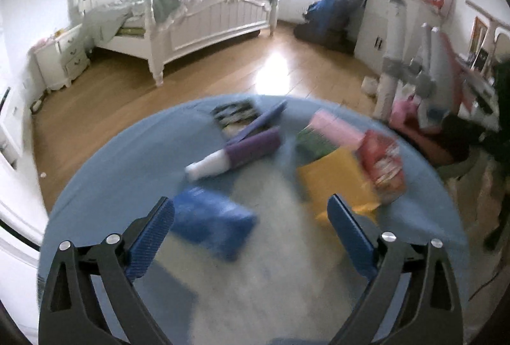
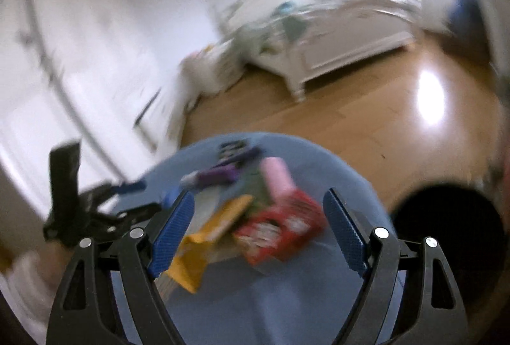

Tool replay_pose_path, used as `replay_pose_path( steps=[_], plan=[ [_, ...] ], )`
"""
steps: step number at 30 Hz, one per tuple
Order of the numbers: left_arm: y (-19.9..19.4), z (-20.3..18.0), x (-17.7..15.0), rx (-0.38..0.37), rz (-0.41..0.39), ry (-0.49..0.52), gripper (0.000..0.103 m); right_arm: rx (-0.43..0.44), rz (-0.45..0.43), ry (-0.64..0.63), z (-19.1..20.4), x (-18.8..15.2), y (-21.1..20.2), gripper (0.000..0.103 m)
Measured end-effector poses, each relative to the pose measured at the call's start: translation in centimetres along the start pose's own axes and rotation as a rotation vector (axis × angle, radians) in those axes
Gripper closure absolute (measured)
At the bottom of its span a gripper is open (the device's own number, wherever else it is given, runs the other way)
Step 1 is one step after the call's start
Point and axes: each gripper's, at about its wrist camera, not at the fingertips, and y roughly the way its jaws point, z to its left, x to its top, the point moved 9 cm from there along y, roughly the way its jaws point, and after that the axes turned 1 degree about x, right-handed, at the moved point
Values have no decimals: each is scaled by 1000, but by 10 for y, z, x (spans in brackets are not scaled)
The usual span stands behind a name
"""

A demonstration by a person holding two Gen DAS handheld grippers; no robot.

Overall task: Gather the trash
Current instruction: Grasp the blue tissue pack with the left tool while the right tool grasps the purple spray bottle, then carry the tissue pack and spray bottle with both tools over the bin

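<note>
A round blue table (image 1: 127, 173) holds loose trash. A blue packet (image 1: 213, 220) lies just ahead of my left gripper (image 1: 251, 211), which is open and empty above the table. A yellow packet (image 1: 334, 182), a red snack bag (image 1: 382, 166), a pink packet (image 1: 338, 128), a green packet (image 1: 314, 142) and a purple tube with a white cap (image 1: 242, 154) lie further on. My right gripper (image 2: 258, 209) is open and empty, with the red snack bag (image 2: 280, 227) and yellow packet (image 2: 207, 236) between and below its fingers. The left gripper (image 2: 105, 208) shows at its left.
A dark round bin (image 2: 446, 236) stands right of the table in the right wrist view. A white bed (image 1: 197, 17) and nightstand (image 1: 60, 58) stand across a wooden floor (image 1: 223, 74). Cluttered shelves and bags (image 1: 430, 83) are at the right. Both views are blurred.
</note>
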Motion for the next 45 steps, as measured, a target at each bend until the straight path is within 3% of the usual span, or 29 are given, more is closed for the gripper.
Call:
replay_pose_path(
  steps=[2, 6, 9, 11, 14, 18, 21, 22, 24, 25, 30, 36, 41, 45],
  plan=[
    [8, 12, -5, 26, 21, 30, 5, 13, 70, -116, 22, 12, 26, 35],
    [24, 33, -16, 42, 75, 95, 5, 9, 241, -345, 49, 22, 91, 35],
    [34, 37, -20, 3, 102, 129, 5, -7, 358, -495, 56, 17, 138, 35],
    [38, 41, -22, -8, 108, 144, 5, 20, 418, -548, 61, 13, 161, 44],
    [43, 47, -22, -42, 112, 143, 5, -3, 484, -624, 64, 8, 192, 46],
    [46, 47, -22, -72, 120, 155, 6, 39, 553, -650, 67, 3, 213, 51],
    [48, 46, -19, -86, 125, 164, 6, 85, 589, -618, 73, 2, 217, 67],
    [49, 45, -18, -93, 122, 165, 8, 80, 591, -616, 74, 2, 217, 70],
    [50, 48, -13, -97, 102, 168, 23, 77, 598, -588, 77, 1, 215, 71],
    [50, 49, -13, -95, 96, 164, 24, 86, 598, -557, 79, 1, 212, 72],
    [44, 54, -12, -130, 73, 101, 36, 157, 513, -356, 86, 13, 175, 77],
    [9, 42, -5, -147, -7, 22, 36, 301, 282, -111, 92, 46, 102, 77],
    [-40, -3, 17, -199, -92, 1, 36, 413, 45, 118, 74, 59, 28, 77],
    [-67, -58, 30, -243, -129, 33, 36, 391, -157, 253, 41, 48, -43, 77]
  ],
)
